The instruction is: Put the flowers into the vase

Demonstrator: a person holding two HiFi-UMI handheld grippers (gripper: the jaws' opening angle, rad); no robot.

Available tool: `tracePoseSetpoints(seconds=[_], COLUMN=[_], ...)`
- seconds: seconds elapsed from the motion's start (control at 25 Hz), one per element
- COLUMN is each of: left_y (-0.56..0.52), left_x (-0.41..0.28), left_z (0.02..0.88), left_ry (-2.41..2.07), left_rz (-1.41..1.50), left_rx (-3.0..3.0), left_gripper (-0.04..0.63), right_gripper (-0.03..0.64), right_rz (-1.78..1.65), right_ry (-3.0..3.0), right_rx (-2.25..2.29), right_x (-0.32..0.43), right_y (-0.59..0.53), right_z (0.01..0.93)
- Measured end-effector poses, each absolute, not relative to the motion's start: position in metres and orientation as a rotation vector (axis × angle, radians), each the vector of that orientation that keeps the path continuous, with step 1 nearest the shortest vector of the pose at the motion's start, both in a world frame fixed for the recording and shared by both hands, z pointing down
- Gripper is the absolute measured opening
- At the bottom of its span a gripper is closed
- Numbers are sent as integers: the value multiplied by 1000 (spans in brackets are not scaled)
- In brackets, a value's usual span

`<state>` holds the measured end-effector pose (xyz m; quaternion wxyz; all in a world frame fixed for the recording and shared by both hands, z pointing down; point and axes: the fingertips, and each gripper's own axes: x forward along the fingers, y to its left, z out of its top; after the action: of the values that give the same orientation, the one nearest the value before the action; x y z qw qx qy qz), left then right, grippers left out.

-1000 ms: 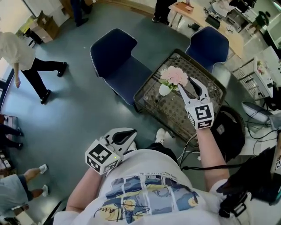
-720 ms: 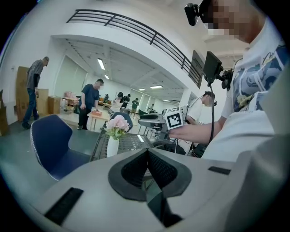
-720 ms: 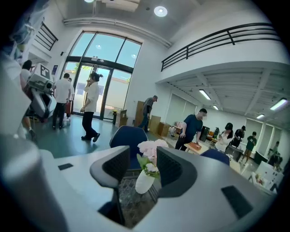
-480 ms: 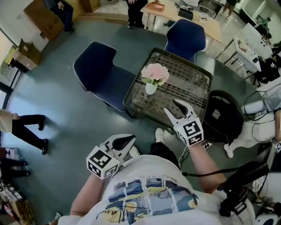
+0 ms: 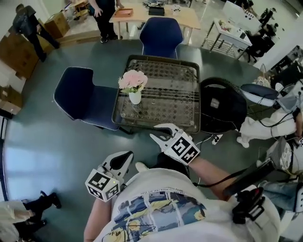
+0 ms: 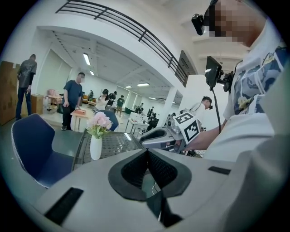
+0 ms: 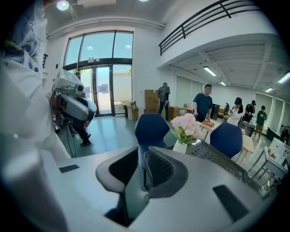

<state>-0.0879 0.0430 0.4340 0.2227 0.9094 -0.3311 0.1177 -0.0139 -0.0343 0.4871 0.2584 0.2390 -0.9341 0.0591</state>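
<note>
Pink flowers (image 5: 133,80) stand upright in a small white vase (image 5: 135,98) near the left edge of the glass table (image 5: 175,94). My right gripper (image 5: 157,132) hovers off the table's near edge, well apart from the vase. Its jaws are closing and still stand a little apart, with nothing between them. My left gripper (image 5: 127,156) is low beside my body, shut and empty. In the right gripper view the flowers (image 7: 186,123) and vase (image 7: 180,146) lie beyond my right gripper (image 7: 141,156). The left gripper view shows my left gripper (image 6: 146,152), the vase (image 6: 95,147) and the flowers (image 6: 100,121).
A dark blue chair (image 5: 80,94) stands left of the table and another (image 5: 161,30) behind it. A black bag (image 5: 220,104) with cables sits at the table's right. People stand by a wooden table (image 5: 156,14) at the back.
My right gripper has drawn back from the flowers to the table's near edge, and its jaws have narrowed. The left gripper shifted slightly. The flowers stay in the vase.
</note>
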Motion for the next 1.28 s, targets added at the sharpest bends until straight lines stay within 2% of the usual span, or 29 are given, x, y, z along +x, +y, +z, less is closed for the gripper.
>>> tracePoseSetpoints(seconds=[0.08, 0.32, 1.28], left_y=[45, 37, 56], left_x=[-90, -100, -124], left_z=[436, 441, 456], left_ry=[-914, -902, -974], left_rz=[339, 362, 336], left_rx=[2509, 2500, 2429], left_gripper=[9, 9, 9], right_gripper=[49, 20, 9], right_rz=[174, 180, 115], right_ry=[-2534, -2528, -2528], right_rx=[635, 592, 421], right_x=[-19, -35, -74], right_y=[-25, -16, 4], right_z=[488, 490, 494])
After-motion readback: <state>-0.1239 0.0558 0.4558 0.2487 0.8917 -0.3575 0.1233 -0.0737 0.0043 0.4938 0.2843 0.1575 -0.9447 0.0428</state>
